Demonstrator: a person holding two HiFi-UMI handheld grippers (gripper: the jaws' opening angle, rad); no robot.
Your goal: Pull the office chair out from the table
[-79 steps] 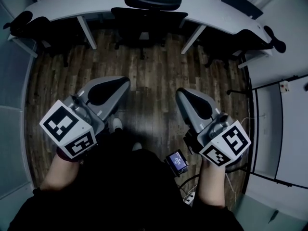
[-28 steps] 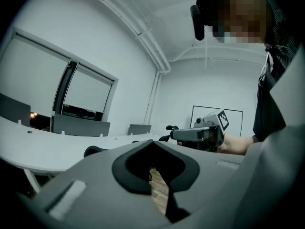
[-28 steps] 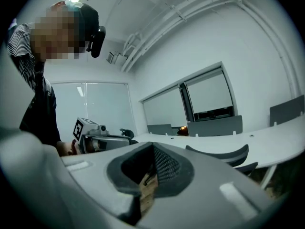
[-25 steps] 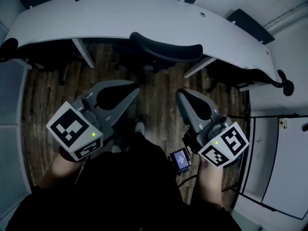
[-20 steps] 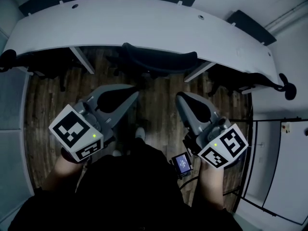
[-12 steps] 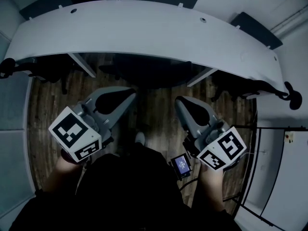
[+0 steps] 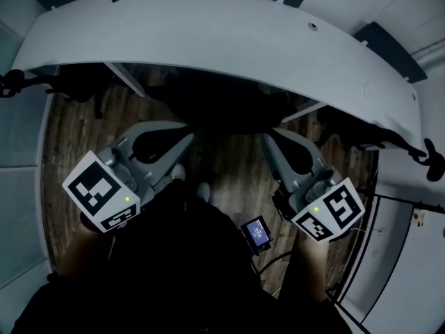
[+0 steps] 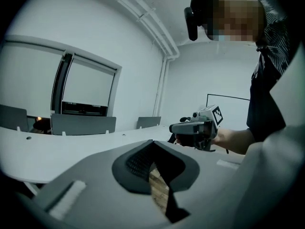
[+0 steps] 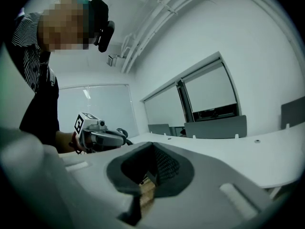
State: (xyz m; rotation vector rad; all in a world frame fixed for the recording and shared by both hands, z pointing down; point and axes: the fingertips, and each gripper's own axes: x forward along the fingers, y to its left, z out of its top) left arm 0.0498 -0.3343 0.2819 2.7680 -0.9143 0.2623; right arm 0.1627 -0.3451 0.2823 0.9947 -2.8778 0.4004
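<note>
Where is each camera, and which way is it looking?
Head view: on the person's head, looking steeply down at the table, chair and floor; the left gripper and right gripper show.
Left gripper view: on the left gripper, facing along its shut jaws over the table; the right gripper in its hand shows.
Right gripper view: likewise, mirrored; the left gripper shows.
Both share the table.

Table (image 7: 229,33) spans top of head view, L to R. Office chair (image 7: 224,108) sits under its mid section. Left gripper (image 7: 186,136) and right gripper (image 7: 268,139) are side by side on near side of chair, tips close to it, contact unclear. Floor (image 7: 229,169) btwn them. Small screen (image 7: 256,233) nearer person, inboard of right gripper.
</note>
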